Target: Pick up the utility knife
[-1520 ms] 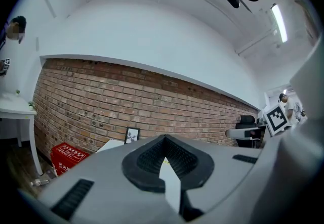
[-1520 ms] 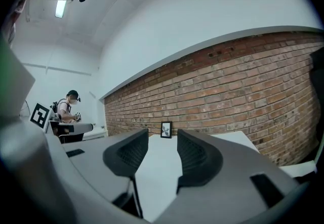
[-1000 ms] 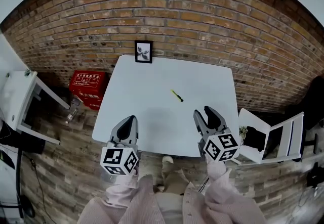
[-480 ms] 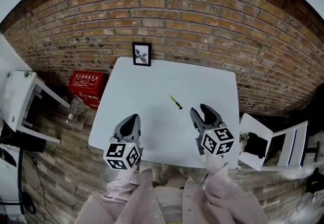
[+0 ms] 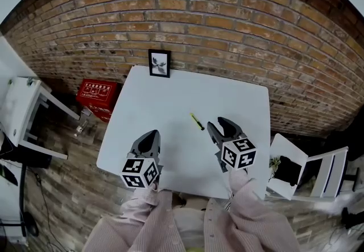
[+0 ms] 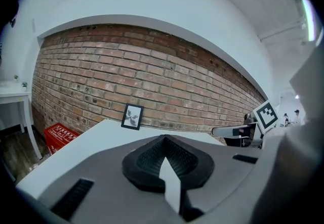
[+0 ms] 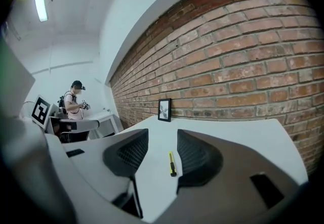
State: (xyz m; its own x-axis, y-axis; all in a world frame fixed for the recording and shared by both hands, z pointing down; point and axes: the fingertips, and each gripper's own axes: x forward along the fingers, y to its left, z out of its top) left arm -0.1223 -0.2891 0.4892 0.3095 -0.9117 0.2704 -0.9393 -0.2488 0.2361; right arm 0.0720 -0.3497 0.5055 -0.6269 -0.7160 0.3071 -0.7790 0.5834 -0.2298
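Utility knife lies flat on the white table, right of centre, slim yellow body with its dark end turned toward the near right. Right gripper is held over the table just beside the knife, on its near-right side, and is not touching it. In the right gripper view the jaws stand well apart with nothing gripped, and the knife shows in the gap between them, resting on the table ahead. Left gripper is over the near left part of the table, well apart from the knife, jaws closed together and empty. Framed picture stands at the far edge against the brick wall.
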